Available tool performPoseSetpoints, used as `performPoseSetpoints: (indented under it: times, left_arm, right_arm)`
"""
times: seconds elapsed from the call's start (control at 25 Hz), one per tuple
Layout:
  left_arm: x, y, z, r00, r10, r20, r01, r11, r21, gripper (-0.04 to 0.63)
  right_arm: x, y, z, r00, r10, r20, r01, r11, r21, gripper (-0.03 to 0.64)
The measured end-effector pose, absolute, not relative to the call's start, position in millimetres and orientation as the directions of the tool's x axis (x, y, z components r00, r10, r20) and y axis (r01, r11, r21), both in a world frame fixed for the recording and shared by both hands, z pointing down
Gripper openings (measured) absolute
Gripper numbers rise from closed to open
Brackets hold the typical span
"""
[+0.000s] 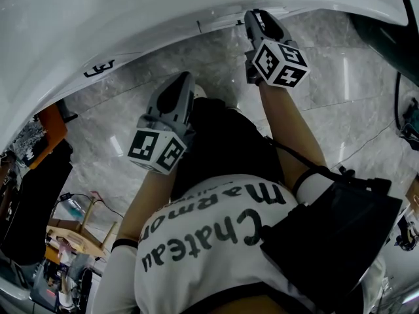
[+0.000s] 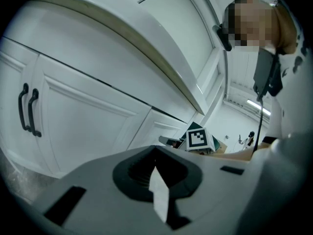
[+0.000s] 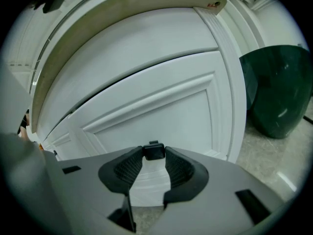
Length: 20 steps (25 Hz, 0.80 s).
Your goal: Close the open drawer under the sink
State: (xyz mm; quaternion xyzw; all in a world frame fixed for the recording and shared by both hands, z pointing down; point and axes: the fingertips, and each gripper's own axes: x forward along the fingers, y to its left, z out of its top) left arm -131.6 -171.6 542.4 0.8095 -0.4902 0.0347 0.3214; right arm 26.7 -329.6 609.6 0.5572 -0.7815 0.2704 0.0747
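We see the white drawer front (image 3: 161, 106) tucked under the counter edge (image 3: 112, 13), open floor (image 3: 274, 180) alongside; our right gripper (image 3: 153, 155) stands spread around its black knob (image 3: 153, 151); our left gripper (image 2: 155, 169), pressed together and empty, hangs clear of the cabinet doors (image 2: 83, 116).

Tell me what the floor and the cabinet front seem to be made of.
Floor: polished marble or marble-look tile; grey veining, glossy reflections, thin joints. Cabinet front: likely white-painted wood or board; smooth satin sheen, raised moulded frame, no grain showing.
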Motion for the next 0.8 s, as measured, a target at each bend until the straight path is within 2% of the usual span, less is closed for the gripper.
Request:
performPoseSetpoints:
  times: [0.68,0.8]
  left_arm:
    - [-149.1,-173.2,451.5,0.503,-0.779,0.374,-0.829,-0.311,0.465,0.009]
    - [-147.0,-170.8,432.0,0.5,-0.79,0.356,-0.83,-0.32,0.456,0.009]
  right_arm:
    - [33.4,-323.9,600.6,-0.297,-0.748,0.593,-0.946,0.147,-0.288,0.139]
    - [36.4,-310.7,573.4,-0.307,-0.75,0.586,-0.942,0.15,-0.3,0.051]
